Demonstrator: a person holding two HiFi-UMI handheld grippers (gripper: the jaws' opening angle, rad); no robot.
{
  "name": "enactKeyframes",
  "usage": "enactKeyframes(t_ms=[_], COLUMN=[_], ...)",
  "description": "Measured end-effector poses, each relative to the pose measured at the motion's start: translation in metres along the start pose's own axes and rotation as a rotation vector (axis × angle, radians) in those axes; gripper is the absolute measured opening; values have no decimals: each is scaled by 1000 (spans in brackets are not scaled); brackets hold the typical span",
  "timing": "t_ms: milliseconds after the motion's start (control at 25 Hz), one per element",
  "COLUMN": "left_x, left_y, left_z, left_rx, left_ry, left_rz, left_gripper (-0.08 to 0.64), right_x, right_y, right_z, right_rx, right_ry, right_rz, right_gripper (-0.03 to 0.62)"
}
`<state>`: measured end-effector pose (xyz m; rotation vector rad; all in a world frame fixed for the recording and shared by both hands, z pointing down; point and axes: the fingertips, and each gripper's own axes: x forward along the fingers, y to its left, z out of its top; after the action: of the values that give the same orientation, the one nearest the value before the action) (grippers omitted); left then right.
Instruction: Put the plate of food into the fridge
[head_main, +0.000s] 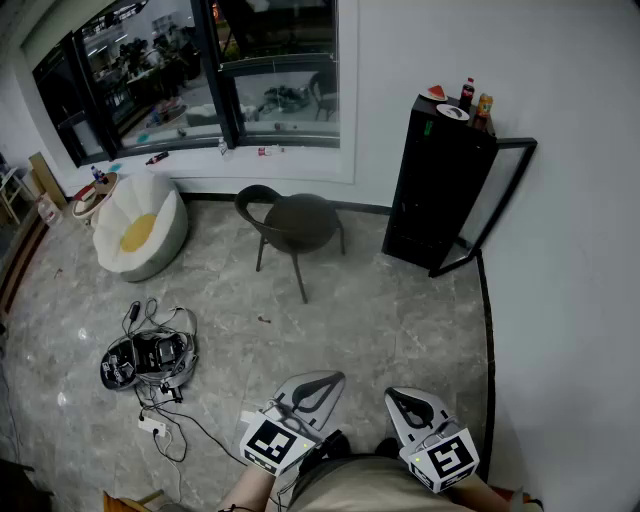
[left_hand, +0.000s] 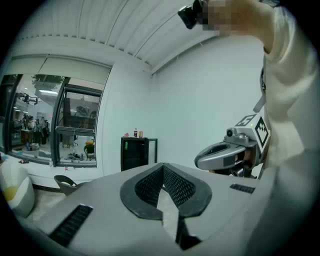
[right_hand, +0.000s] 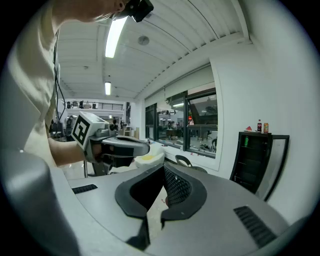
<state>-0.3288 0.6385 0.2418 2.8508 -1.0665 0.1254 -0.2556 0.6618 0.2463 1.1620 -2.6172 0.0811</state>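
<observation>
Both grippers are just held low in front of the person and carry nothing. The left gripper (left_hand: 163, 167) has its jaws pressed together with only floor showing through the gap, and it's the same for the right gripper (right_hand: 164, 167): closed and empty. They sit side by side, apart from each other, both pointing roughly level across the room. The plate of food (head_main: 435, 93) is nowhere near them. It's up on top of the black fridge (head_main: 438, 190), which stands against the wall well ahead of the right gripper and a bit to its right. There's something red on the plate, maybe a watermelon slice, but it's too small to call. Next to it on the fridge top are a dark soda bottle (head_main: 466, 92), an orange drink (head_main: 484, 108) and a white dish (head_main: 452, 112). The fridge's glass door (head_main: 502, 205) is swung open on the side away from the grippers. Straight ahead of the left gripper, between it and the window (head_main: 190, 70), is a dark round chair (head_main: 295, 222), and further out to its left there's a white beanbag (head_main: 140, 230) with a yellow centre. Close on the left gripper's left, some black gadget (head_main: 150, 358) lies on the floor (head_main: 350, 320) with its cables running to a power strip (head_main: 152, 424).
</observation>
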Motion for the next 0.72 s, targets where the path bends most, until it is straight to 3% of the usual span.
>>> enactKeyframes(t_ms=[360, 720], left_x=[-12, 24], left_y=[17, 22], left_z=[6, 13], left_rx=[5, 38], left_ry=[-17, 7], left_rz=[13, 24], left_gripper=[9, 9], right_x=[16, 29], right_y=[9, -39], right_z=[7, 10], right_rx=[9, 47], right_ry=[1, -57], right_rz=[-16, -41], right_gripper=[20, 21])
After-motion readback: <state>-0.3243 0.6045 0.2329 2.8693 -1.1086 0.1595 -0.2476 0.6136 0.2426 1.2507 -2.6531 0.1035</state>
